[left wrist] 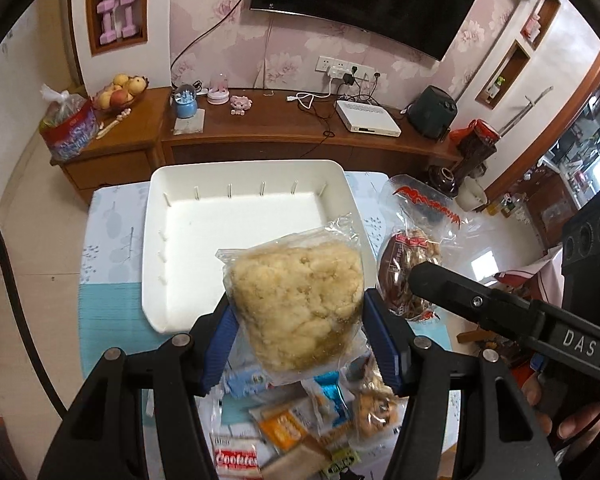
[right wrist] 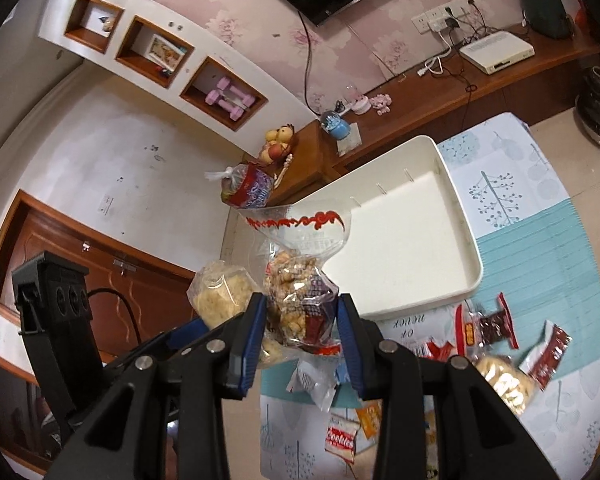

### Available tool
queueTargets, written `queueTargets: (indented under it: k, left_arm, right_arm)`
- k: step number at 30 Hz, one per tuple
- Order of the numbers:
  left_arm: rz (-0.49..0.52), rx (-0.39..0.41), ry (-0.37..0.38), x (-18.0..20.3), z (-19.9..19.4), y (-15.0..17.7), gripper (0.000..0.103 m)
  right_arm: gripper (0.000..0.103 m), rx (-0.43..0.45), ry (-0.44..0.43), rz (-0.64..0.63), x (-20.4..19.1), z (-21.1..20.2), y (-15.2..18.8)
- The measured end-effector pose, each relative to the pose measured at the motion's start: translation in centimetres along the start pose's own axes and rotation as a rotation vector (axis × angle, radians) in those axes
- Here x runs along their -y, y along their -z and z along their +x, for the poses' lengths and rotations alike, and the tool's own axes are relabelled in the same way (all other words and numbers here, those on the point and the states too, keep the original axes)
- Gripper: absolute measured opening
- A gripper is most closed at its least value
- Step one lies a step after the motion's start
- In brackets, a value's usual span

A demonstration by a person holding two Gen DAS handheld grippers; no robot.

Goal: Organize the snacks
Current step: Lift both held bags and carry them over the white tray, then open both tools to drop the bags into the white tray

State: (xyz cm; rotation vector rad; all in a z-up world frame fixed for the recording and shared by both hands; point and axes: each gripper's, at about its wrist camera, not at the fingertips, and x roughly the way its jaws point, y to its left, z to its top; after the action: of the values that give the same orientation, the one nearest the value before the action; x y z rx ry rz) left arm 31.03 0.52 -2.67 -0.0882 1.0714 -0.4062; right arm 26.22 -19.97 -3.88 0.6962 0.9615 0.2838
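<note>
- In the left wrist view the left gripper (left wrist: 300,320) is filling the bottom of the frame, its blue pads (left wrist: 220,344) pressing on both sides of a clear bag of pale crumbly snack (left wrist: 300,296), so it is grasping that bag.
- That crumbly bag is hanging in the lower centre of the frame, overlapping the near right corner of the white tray (left wrist: 188,232).
- Below it, at the bottom centre, loose snack packets (left wrist: 284,424) are lying in a heap on the tablecloth (left wrist: 108,312), a red Cookies pack (left wrist: 236,460) among them.
- In the right wrist view the right gripper (right wrist: 302,332) is sitting at the lower centre, its jaws clenched on a clear bag of brown nuggets (right wrist: 300,296) with a red pattern along its top.
- The same nugget bag (left wrist: 412,256) is showing at centre right of the left view, with a black finger of the right gripper lying across it.
- In the right view the crumbly bag (right wrist: 220,292) is hanging just left of the nugget bag, touching it or nearly so.
- More packets (right wrist: 496,328) are lying at lower right of that view, near the tray's (right wrist: 420,240) edge.
- The tray is sitting mid-frame in both views, nothing lying inside it.
- Farther off, a wooden cabinet (left wrist: 284,128) is running along the wall, carrying a fruit bowl (left wrist: 118,92) at upper left and a white box (left wrist: 368,116) at upper right.
- A dark TV (left wrist: 364,0) is hanging at the top of the left view.
</note>
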Motion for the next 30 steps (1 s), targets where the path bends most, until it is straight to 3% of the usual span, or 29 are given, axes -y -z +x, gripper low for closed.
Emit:
queueTargets:
  k: [8, 12, 16, 20, 30]
  left_arm:
    - [-0.003, -0.011, 0.039, -2.9, 4.8, -1.2, 0.060]
    - [-0.012, -0.028, 0.007, -4.0, 6.6, -1.7, 0.060]
    - [-0.051, -0.047, 0.005, -5.3, 7.9, -2.0, 0.062]
    - [-0.074, -0.029, 0.003, -5.9, 7.9, -2.3, 0.078]
    - [-0.083, 0.066, -0.054, -6.4, 5.3, -1.5, 0.080]
  right_arm:
    - [0.036, -0.024, 0.027, 0.019, 1.4, 4.3, -1.5]
    - [0.036, -0.010, 0.097, 0.021, 2.3, 5.5, -2.2]
    - [0.037, 0.005, 0.109, 0.074, 4.0, 5.9, -3.0]
    - [0.037, 0.028, 0.109, 0.114, 5.2, 6.0, -3.5]
    - [0.038, 0.054, 0.135, 0.105, 5.6, 4.2, -3.2]
